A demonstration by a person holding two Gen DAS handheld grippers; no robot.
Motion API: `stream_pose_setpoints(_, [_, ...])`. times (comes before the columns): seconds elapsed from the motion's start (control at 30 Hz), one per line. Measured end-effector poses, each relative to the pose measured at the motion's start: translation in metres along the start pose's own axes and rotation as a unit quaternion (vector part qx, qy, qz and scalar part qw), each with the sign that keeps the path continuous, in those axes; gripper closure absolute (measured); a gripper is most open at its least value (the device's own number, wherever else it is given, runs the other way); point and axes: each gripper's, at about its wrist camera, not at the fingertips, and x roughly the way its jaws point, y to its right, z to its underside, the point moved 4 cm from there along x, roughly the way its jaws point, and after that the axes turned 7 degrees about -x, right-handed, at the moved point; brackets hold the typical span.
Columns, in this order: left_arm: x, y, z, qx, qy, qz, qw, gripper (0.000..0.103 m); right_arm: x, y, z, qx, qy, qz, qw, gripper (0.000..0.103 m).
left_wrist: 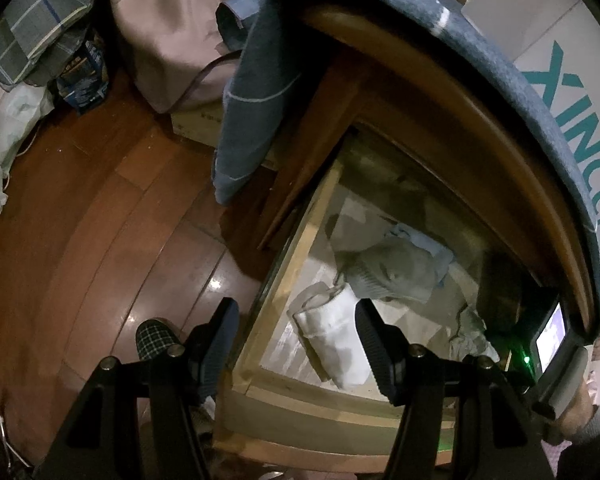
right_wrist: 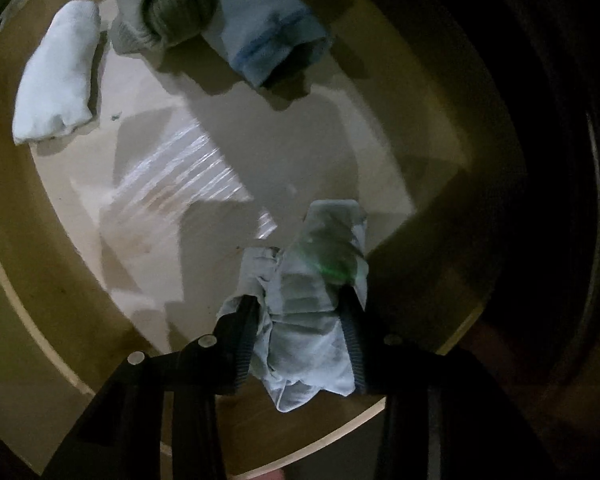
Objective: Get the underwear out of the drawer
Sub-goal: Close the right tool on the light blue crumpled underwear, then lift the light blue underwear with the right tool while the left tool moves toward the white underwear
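Observation:
The wooden drawer (left_wrist: 300, 236) stands pulled out from under a curved tabletop. In the right wrist view my right gripper (right_wrist: 298, 320) has a crumpled pale grey-blue underwear (right_wrist: 312, 312) bunched between its fingers, both pads against the cloth, a green glow on it. That same underwear (left_wrist: 470, 326) shows at the drawer's right side in the left wrist view. My left gripper (left_wrist: 296, 312) hangs open over the drawer's front left corner, holding nothing. A white rolled garment (left_wrist: 332, 340) lies below it on the drawer floor (right_wrist: 300, 140).
A grey and light-blue bundle (right_wrist: 220, 12) and the white roll (right_wrist: 56, 72) lie at the drawer's far side. A blue cloth (left_wrist: 256, 92) drapes over the tabletop. A checked slipper (left_wrist: 156, 340) stands on the wooden floor (left_wrist: 100, 220) left of the drawer.

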Motion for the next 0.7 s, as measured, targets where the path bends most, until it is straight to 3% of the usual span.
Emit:
stream_pose_setpoints(0.13, [0.003, 0.0, 0.002, 0.001, -0.006, 0.001, 1.0, 0.041, 0.009, 0.002, 0.006, -0.018, -0.002, 0.032, 0.999, 0.038])
stream_pose_setpoints(0.23, [0.006, 0.002, 0.002, 0.002, -0.011, 0.001, 0.9999, 0.041, 0.012, 0.001, 0.03, 0.006, 0.001, 0.006, 1.0, 0.038])
stream_pose_setpoints(0.47, [0.018, 0.007, 0.009, 0.005, -0.04, -0.003, 0.9992, 0.041, 0.026, 0.025, 0.036, 0.031, -0.004, -0.024, 0.999, 0.037])
stream_pose_setpoints(0.57, [0.028, 0.016, 0.019, 0.027, -0.068, -0.003, 0.9973, 0.041, 0.042, 0.033, 0.038, 0.041, -0.011, -0.041, 0.998, 0.049])
stream_pose_setpoints(0.7, [0.043, 0.027, 0.035, 0.052, -0.113, 0.004, 0.9922, 0.04, 0.031, 0.033, 0.04, 0.062, -0.009, -0.052, 0.997, 0.062])
